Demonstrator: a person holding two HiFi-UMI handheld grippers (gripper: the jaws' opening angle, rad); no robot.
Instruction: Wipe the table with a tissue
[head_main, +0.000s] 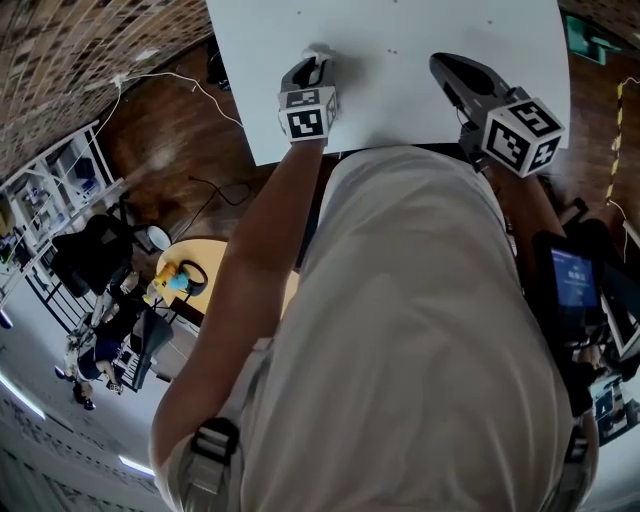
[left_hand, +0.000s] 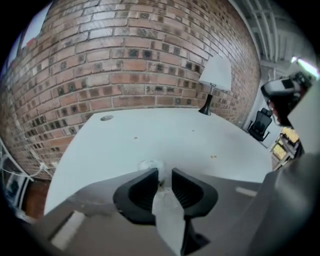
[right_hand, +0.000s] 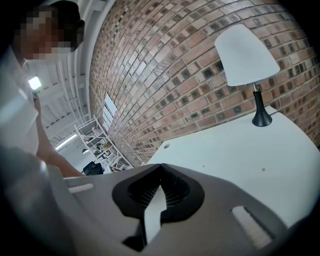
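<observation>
The white table (head_main: 400, 100) fills the top of the head view. My left gripper (head_main: 318, 60) points down at the table's near left part, with a small crumpled white tissue (head_main: 321, 49) at its tip. In the left gripper view the tissue (left_hand: 150, 165) bulges out past the narrow gap between the jaws of the left gripper (left_hand: 165, 173), pinched there and resting on the table (left_hand: 165, 135). My right gripper (head_main: 442, 64) hovers over the table's near right part. Its jaws (right_hand: 161, 170) meet at the tips with nothing between them.
A white-shaded lamp (left_hand: 216, 75) on a black stem stands at the table's far corner by the brick wall (left_hand: 125, 55). A round cable hole (left_hand: 106, 118) lies at the far left and small specks dot the top. Left of the table, a yellow stool (head_main: 205, 262) sits on the wooden floor.
</observation>
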